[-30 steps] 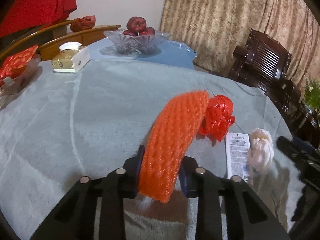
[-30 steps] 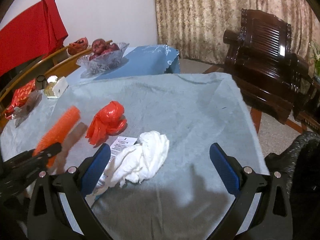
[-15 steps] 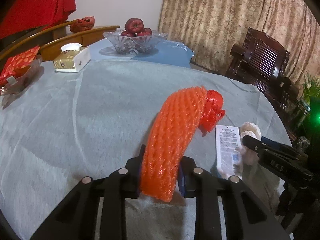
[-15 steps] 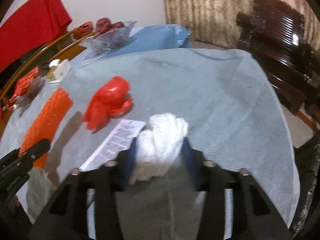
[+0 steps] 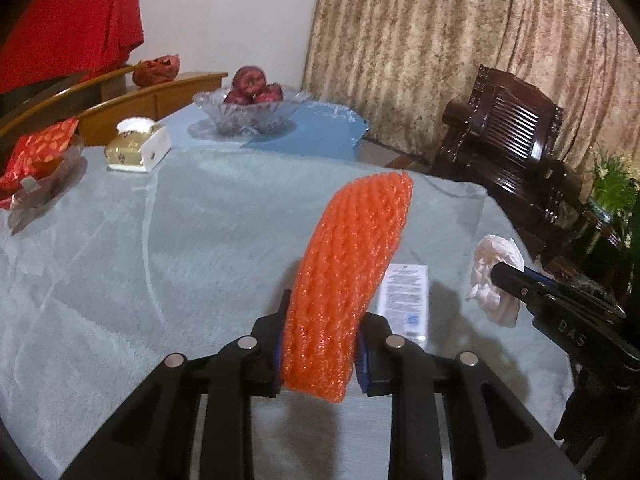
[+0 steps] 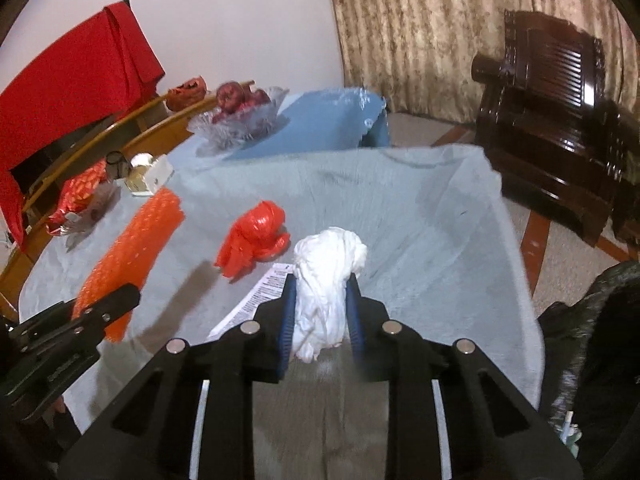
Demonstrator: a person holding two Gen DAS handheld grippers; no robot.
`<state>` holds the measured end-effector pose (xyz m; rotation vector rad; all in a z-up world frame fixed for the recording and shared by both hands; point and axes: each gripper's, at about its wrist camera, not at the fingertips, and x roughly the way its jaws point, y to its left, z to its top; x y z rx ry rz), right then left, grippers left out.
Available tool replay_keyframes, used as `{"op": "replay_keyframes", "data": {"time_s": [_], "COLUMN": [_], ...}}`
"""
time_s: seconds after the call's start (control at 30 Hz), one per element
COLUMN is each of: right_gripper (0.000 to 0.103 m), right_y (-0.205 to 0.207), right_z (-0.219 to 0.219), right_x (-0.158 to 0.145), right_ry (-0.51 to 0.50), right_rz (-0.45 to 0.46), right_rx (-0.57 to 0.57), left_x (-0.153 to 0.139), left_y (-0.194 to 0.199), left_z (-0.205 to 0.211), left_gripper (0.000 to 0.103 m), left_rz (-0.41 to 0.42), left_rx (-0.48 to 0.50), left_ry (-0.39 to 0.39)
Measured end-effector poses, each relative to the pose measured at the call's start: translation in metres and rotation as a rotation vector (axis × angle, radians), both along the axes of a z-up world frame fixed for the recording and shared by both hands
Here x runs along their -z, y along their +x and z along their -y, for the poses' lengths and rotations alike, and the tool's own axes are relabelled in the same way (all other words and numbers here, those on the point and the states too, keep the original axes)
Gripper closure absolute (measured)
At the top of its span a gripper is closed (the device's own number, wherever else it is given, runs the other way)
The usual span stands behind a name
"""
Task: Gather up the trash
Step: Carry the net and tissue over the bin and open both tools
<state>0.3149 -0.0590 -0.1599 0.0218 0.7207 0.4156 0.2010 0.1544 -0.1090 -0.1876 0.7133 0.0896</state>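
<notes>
At the far left of the table (image 5: 100,280), seen from the left wrist, a red packet (image 5: 38,152) lies in a clear dish, with a tissue box (image 5: 138,150) just beside it and a glass bowl (image 5: 252,114) of apples farther back on a blue cloth. In the middle, the left gripper (image 5: 320,340) is clamped on an orange foam net (image 5: 348,276), which rises tilted from between the blue pads, lifted off the grey cloth. Right of it a printed label (image 5: 406,296) lies flat on the table. Farther right, the right gripper (image 6: 320,316) has its fingers pressed together on a white tissue wad (image 6: 326,284), whose crumpled top stands out past the fingertips; whether the wad touches the table I cannot tell. From the right wrist, a red plastic bag (image 6: 256,240) sits bunched on the table between the net and the wad, near the label. A dark wooden chair (image 6: 552,128) stands off the table's right side, before a curtain (image 5: 460,40).
</notes>
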Motion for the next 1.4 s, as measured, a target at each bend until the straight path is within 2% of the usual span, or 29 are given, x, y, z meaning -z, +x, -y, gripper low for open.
{"op": "replay_keyframes", "data": {"time_s": [0.43, 0.7, 1.03, 1.4], "right_gripper": [0.080, 0.080, 0.080, 0.080], "right_y": [-0.052, -0.090, -0.126, -0.157], "right_z": [0.040, 0.084, 0.154, 0.215], "right_x": [-0.050, -0.076, -0.085, -0.089], "right_ry": [0.007, 0.000, -0.031, -0.062], "right_rz": [0.105, 0.164, 0.193, 0.235], "right_rx": [0.036, 0.092, 0.206, 0.308], "left_x": [-0.034, -0.054, -0.070, -0.085], "left_y": [-0.027, -0.042, -0.054, -0.065], "left_z": [0.039, 0.073, 0.142, 0.211], "left_gripper": [0.077, 0.077, 0.077, 0.077], "left_rz": [0.071, 0.098, 0.123, 0.164], "left_rx": [0.084, 0.174, 0.329, 0.457], "left_ry": [-0.034, -0.052, -0.060, -0.057]}}
